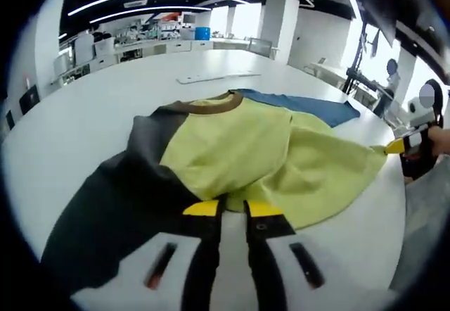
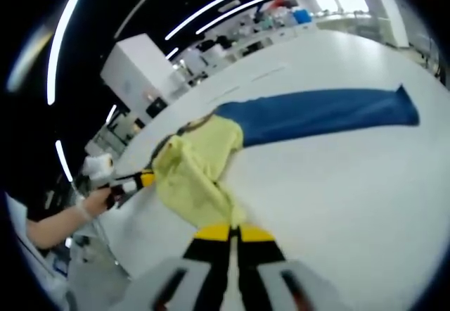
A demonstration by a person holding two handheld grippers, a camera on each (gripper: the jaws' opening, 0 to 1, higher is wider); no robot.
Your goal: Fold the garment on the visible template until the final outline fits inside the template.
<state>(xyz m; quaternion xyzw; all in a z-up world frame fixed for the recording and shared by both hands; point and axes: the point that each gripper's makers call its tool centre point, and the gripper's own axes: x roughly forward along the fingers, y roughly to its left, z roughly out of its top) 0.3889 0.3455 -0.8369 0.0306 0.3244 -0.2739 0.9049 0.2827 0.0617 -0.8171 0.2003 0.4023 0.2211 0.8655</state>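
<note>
White and broad, the round-edged table [image 1: 84,121] carries everything, set in a bright open lab with curved ceiling light strips. Nearest in the left gripper view, the left gripper [image 1: 233,208], black with yellow tips, has its jaws drawn close together on the near hem of the yellow-green T-shirt with a dark charcoal side and a brown collar [image 1: 232,149]; the cloth edge sits between the tips, so it is gripping the hem. That garment lies spread but rumpled across the table, its dark sleeve draped toward the near left and its collar pointing away. At the shirt's right corner the right gripper [image 1: 396,146] pinches a point of the yellow fabric, lifted slightly off the surface, with a person's hand behind it. In the right gripper view its own yellow-tipped jaws [image 2: 235,233] are clamped on a bunched fold of the same shirt, which rises in a ridge toward the other gripper. Beyond the shirt, partly under its collar end, lies a flat blue cloth sheet [image 2: 323,114], stretched long over the table. Farther off rests a thin white strip [image 1: 211,78], then counters and white pillars.
</note>
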